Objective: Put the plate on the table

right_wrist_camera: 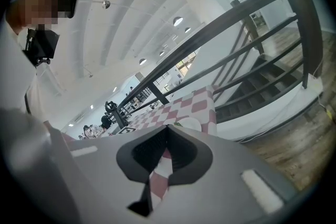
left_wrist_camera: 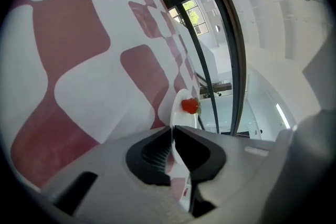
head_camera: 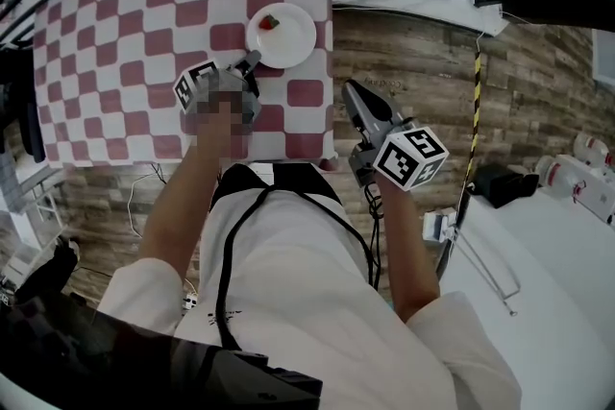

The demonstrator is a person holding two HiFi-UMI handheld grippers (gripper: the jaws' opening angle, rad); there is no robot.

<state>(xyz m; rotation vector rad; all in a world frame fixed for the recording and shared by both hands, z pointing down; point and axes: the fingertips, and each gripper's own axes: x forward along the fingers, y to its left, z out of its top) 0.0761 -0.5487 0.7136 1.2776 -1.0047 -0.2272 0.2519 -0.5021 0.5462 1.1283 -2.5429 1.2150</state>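
Checkered table (head_camera: 125, 43) bore the plate (head_camera: 288, 43), likely stiff but breakable; left gripper (head_camera: 252, 60) pinched its rim, right gripper (head_camera: 351, 89) shut, empty.

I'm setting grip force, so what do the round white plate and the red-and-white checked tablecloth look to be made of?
The round white plate is probably glazed ceramic, possibly melamine: smooth, plain white, with a thin stiff rim. The red-and-white checked tablecloth looks like matte woven fabric: it lies flat and drapes limply at its edge.

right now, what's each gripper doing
left gripper: closed on the rim of the round white plate with a red strawberry
right gripper: closed, holding nothing
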